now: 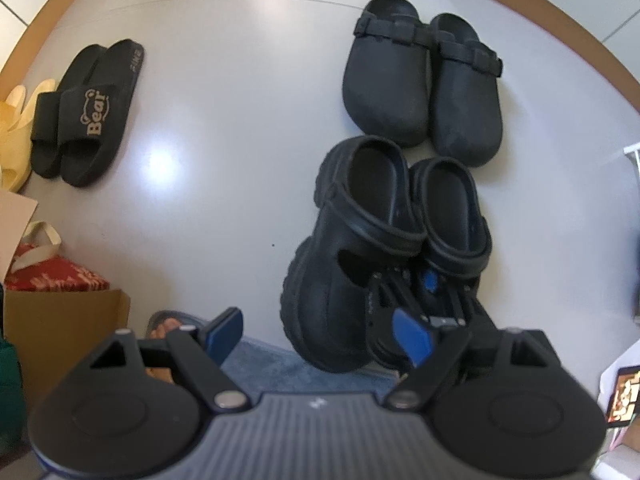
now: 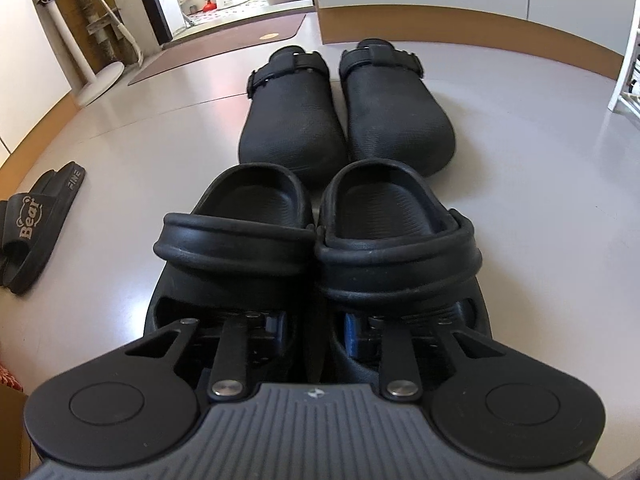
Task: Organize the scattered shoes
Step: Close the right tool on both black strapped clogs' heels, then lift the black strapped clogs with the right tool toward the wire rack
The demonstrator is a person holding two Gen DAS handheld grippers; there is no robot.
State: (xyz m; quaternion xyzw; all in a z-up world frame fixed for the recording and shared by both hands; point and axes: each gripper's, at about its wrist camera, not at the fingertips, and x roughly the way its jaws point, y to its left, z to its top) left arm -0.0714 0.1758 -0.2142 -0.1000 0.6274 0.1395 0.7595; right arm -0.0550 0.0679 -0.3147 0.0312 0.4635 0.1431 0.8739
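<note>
1. Clogs with buckle straps (image 2: 344, 120): pair set side by side on the grey floor (image 1: 220, 120), toes toward the camera. Looks sorted.
2. Strap-back clogs (image 2: 316, 248): second pair lined up just in front of the first, touching each other.
3. Right gripper (image 2: 316, 332): one finger inside each shoe's opening, jaws drawn narrow, pinching the two inner walls together. Judged mid-placement or mid-lift; cannot say which.
4. Left gripper (image 1: 320, 332): jaws wide, nothing between them, hanging above the floor beside that pair.
5. Left to do, by the look: "Bear" slides (image 1: 80, 116) and yellow shoe (image 1: 16, 132) lie well apart from the row.
</note>
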